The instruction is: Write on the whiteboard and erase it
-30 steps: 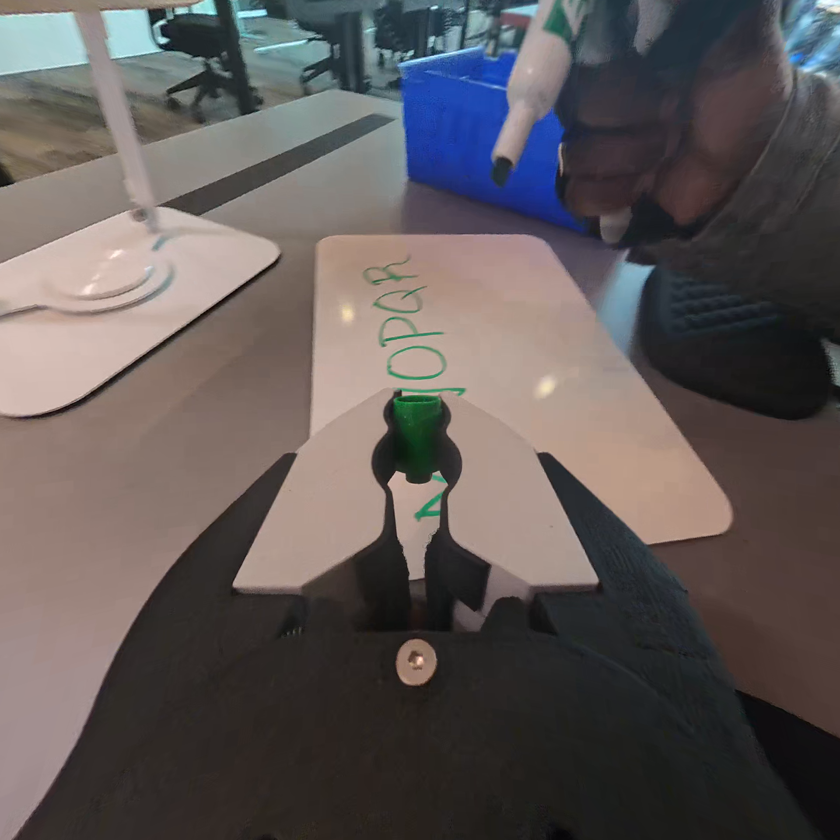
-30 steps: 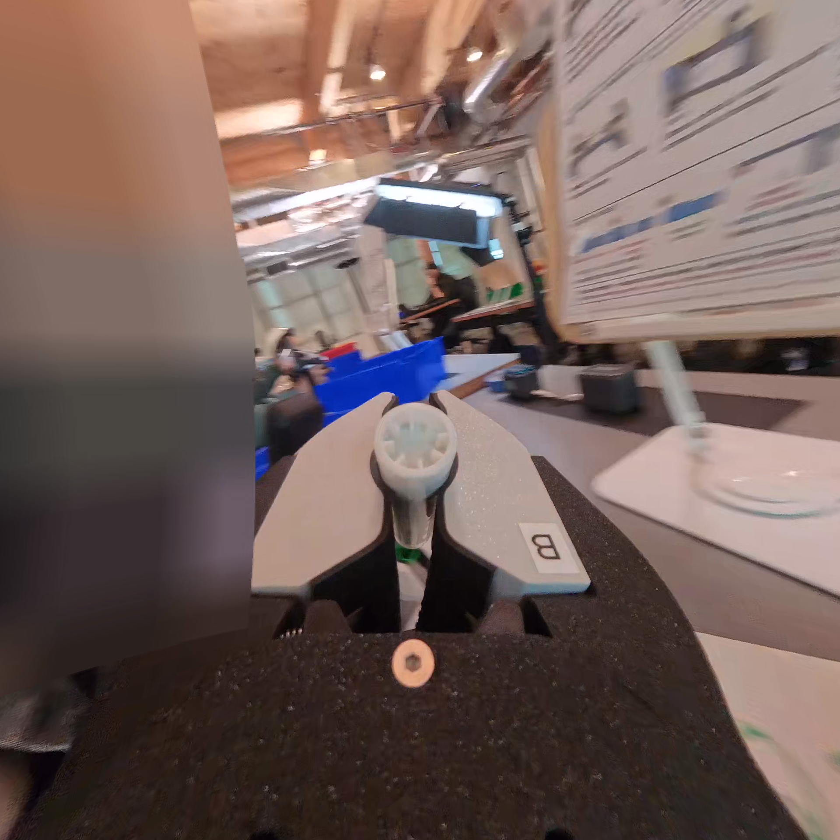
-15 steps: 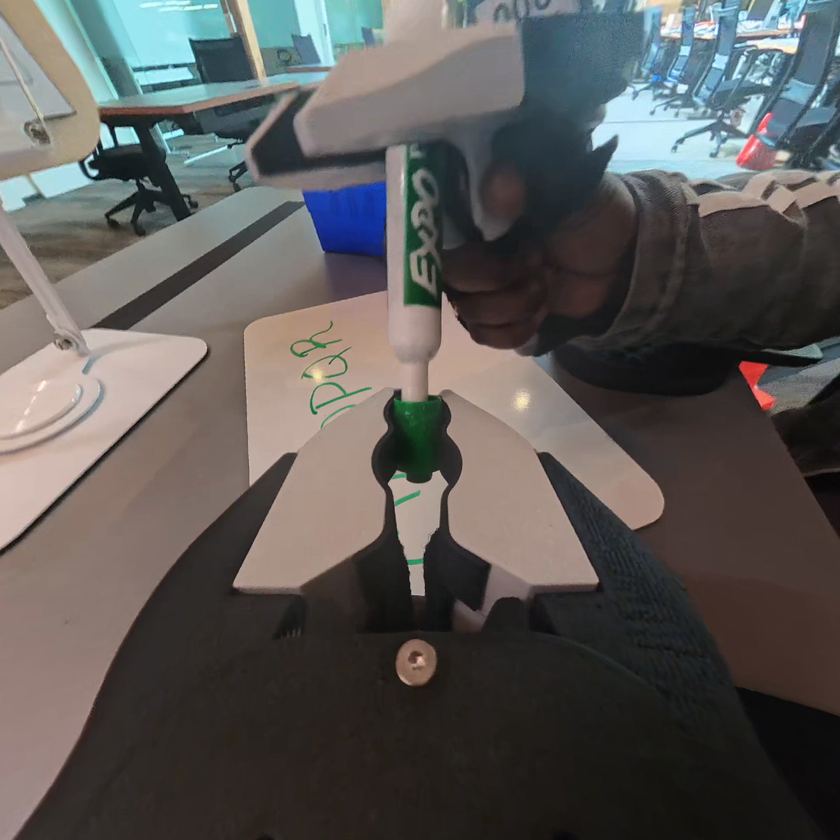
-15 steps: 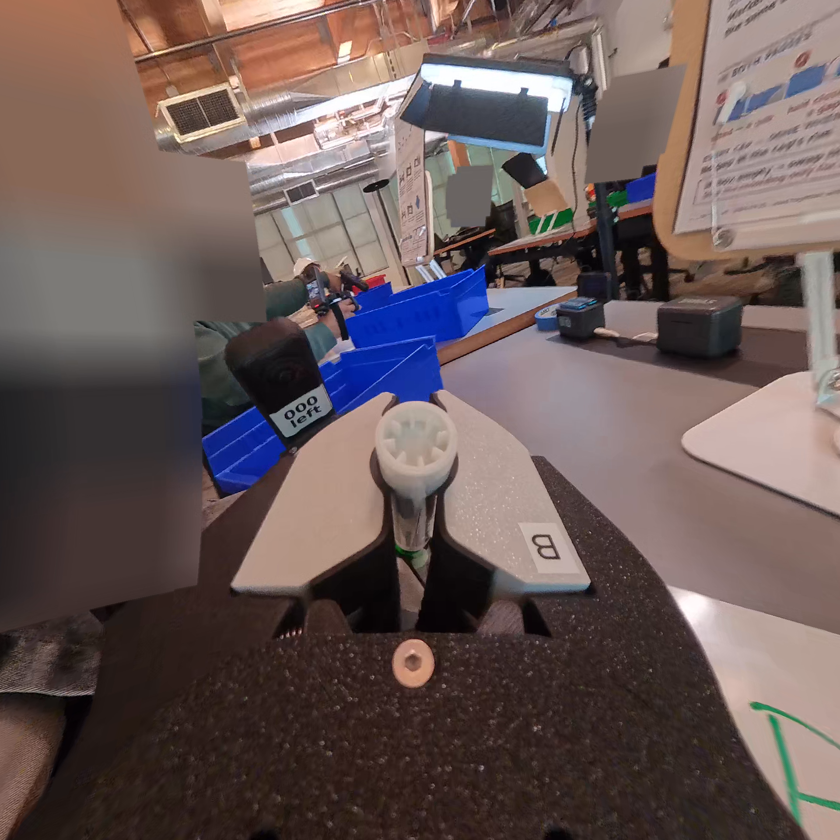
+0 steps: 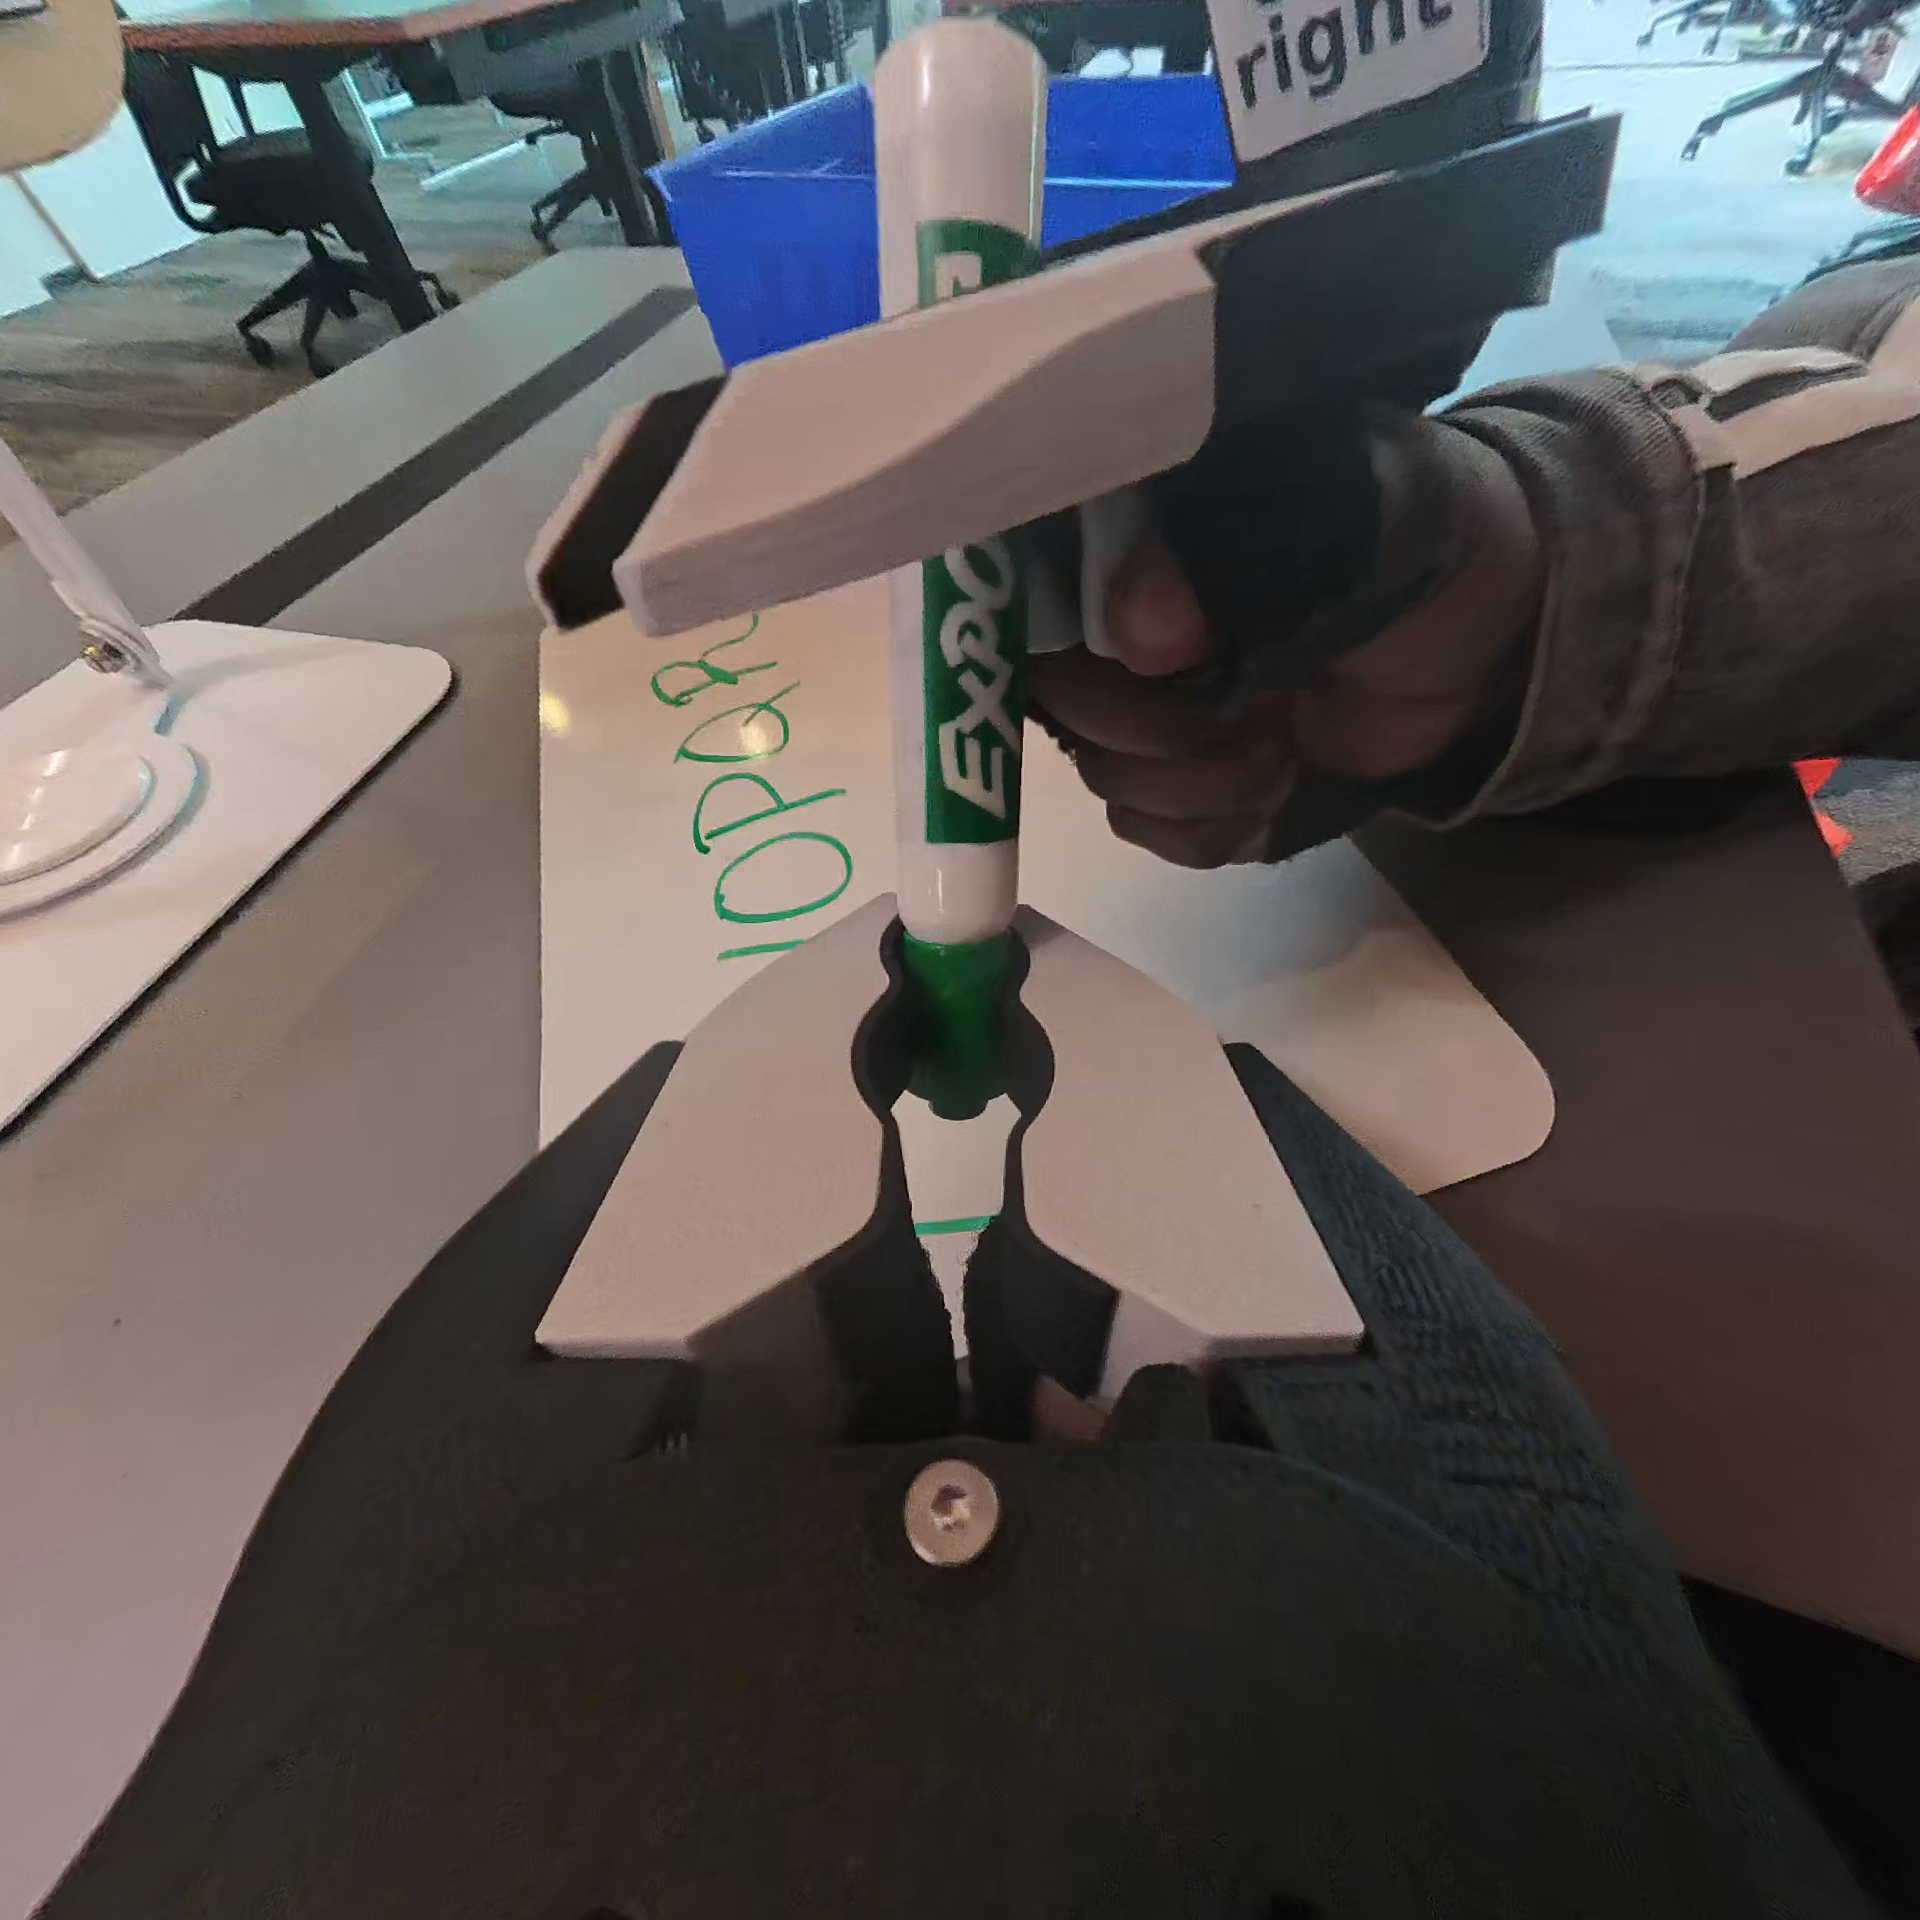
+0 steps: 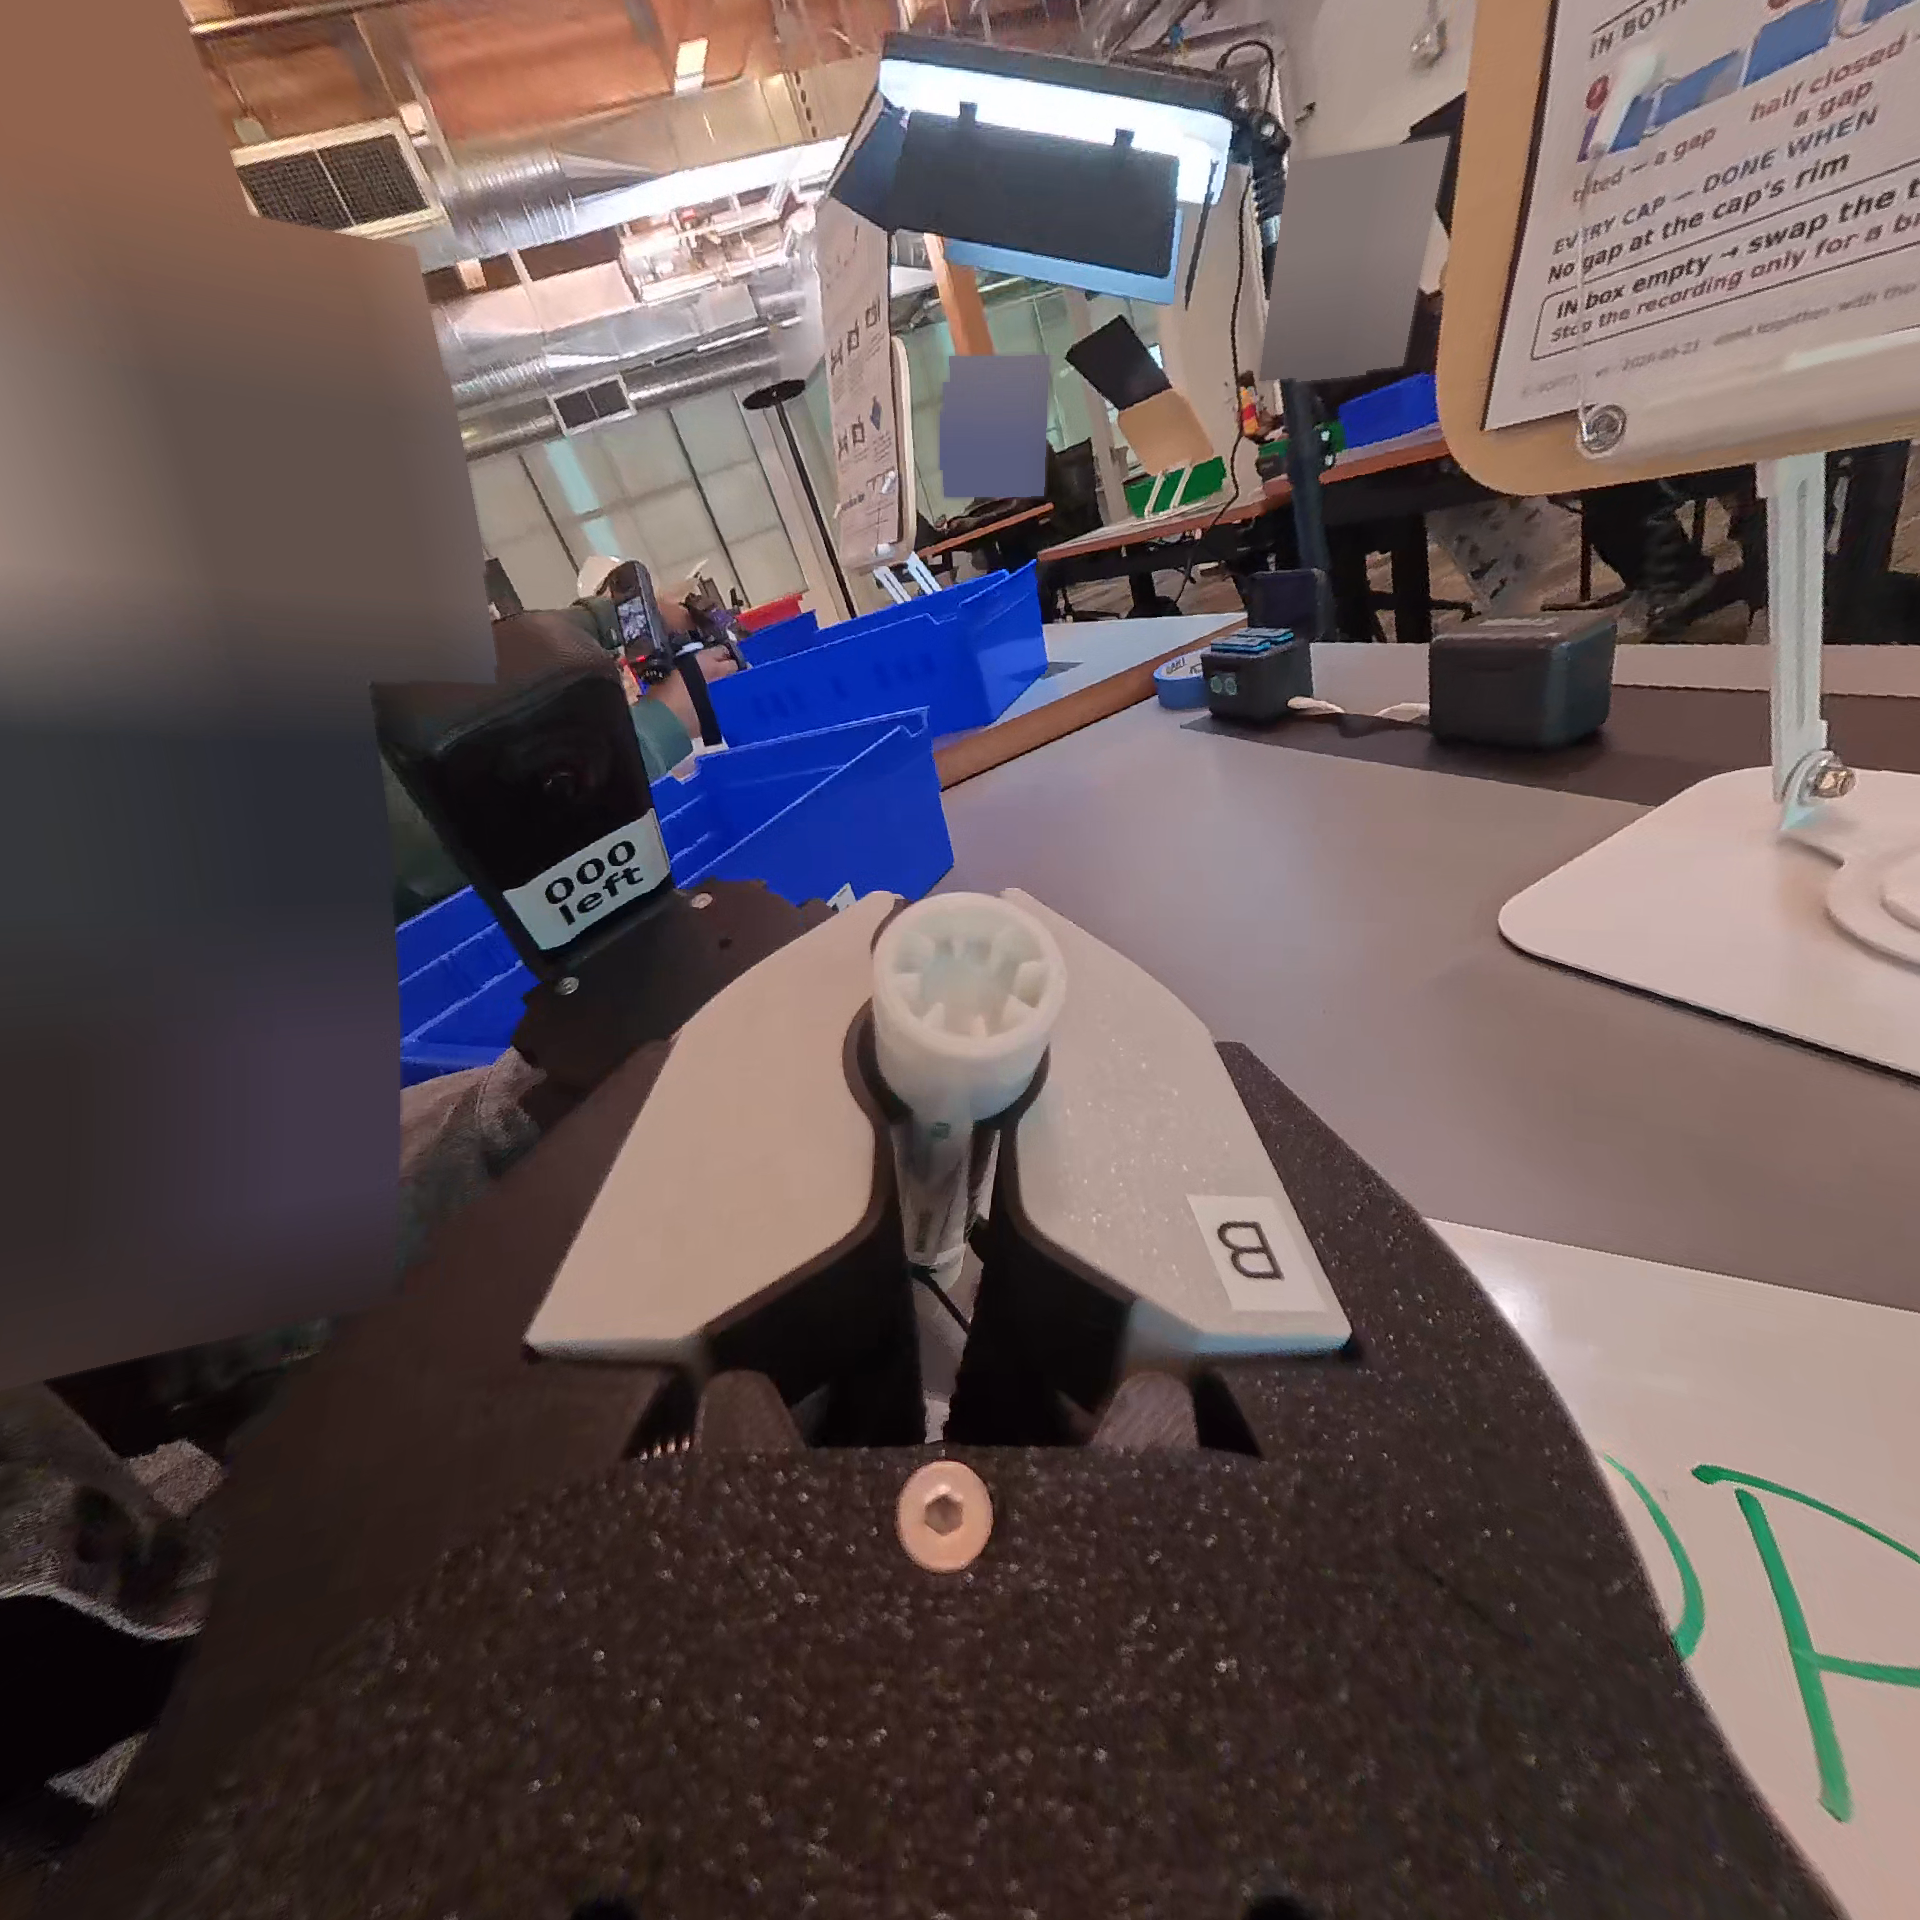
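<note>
The table (image 5: 260,1143) is grey and wide, and the whiteboard (image 5: 1195,935) lies flat on it, with green letters written along its left part. Beside it, to the left, is a white stand base (image 5: 260,748), and behind it a blue bin (image 5: 790,239).

The left gripper (image 5: 951,1023) is clamped on the green cap (image 5: 951,1008), with the cap's mouth turned upward. The right gripper (image 6: 961,1023) is clamped on the marker (image 5: 961,675) around the middle of its body, and the hand (image 5: 1226,727) holds it above the left one. The marker stands almost upright, and its lower end is already in the mouth of the cap. I cannot see the tip, so I cannot tell how deep it sits.

It seems the writing is finished and the step now is to close the marker; erasing is not yet done.

To do this well, the marker and the cap should stay on one line. If the marker leans, the rim can catch and the cap can turn between the jaws. The push should be straight down, slow and firm, while the left gripper stays rigid. Press until no gap shows at the cap's rim. The eraser is not visible in either view.
</note>
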Motion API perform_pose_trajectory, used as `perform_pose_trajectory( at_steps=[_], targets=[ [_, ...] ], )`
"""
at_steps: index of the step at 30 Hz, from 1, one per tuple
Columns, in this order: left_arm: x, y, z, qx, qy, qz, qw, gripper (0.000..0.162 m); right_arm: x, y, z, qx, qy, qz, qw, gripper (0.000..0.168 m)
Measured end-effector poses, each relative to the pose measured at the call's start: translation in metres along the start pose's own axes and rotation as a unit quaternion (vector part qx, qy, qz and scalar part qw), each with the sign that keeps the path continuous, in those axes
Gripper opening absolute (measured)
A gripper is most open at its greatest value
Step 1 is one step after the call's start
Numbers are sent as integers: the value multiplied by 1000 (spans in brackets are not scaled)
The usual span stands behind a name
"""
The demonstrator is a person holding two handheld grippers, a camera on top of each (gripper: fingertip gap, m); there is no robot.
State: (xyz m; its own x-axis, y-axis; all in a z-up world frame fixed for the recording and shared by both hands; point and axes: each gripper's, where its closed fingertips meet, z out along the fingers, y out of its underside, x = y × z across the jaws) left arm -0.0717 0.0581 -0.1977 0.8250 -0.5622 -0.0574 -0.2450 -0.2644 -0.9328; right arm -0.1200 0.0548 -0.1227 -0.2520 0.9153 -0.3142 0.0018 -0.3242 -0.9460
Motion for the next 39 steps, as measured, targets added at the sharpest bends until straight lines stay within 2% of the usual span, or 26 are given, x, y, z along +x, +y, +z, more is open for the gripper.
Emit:
perform_pose_trajectory(
  at_steps=[5,7,9,10,13,16,17,18,22,23,25,27,32,35,36,39],
  targets=[
    [0,7,6,-21,10,18,1000,13,1,8,-5,-41,-19,-3,999,15],
    [1,-1,6,-6,1,42,999,13,-5,1,-12,-44,-45,-7,998,19],
    [-1,2,3,-13,-10,62,998,13,-5,-12,-26,-37,-45,-6,998,49],
    [-4,6,1,-22,-18,74,997,13,-4,-16,-35,-44,-40,-13,998,55],
    [-4,9,2,-34,-20,80,996,13,-1,-15,-60,-84,-19,-49,995,51],
    [5,14,6,-52,-10,117,992,13,-8,-8,-69,-114,-17,-67,991,42],
    [8,15,8,-56,-6,128,990,13,-10,-4,-70,-122,-19,-74,990,21],
    [13,16,9,-57,4,138,989,13,-12,1,-72,-135,-18,-82,987,13],
    [21,24,11,-78,22,160,984,13,-13,17,-86,-189,-2,-113,975,11],
    [24,24,13,-78,29,163,983,14,-16,19,-88,-192,-3,-111,975,15],
    [28,24,15,-77,36,168,982,13,-21,29,-95,-225,-13,-99,969,34],
    [33,25,16,-78,47,179,980,13,-19,38,-100,-250,-2,-116,961,21],
    [31,25,17,-80,33,191,978,14,-16,44,-105,-263,11,-125,957,20],
    [28,15,18,-49,19,180,982,16,-18,35,-106,-234,17,-141,962,20],
    [25,9,17,-31,10,167,985,20,-18,29,-109,-221,25,-151,963,20],
    [9,-1,12,4,-27,129,991,58,-6,-15,-140,-157,106,-189,964,20]
  ],
)
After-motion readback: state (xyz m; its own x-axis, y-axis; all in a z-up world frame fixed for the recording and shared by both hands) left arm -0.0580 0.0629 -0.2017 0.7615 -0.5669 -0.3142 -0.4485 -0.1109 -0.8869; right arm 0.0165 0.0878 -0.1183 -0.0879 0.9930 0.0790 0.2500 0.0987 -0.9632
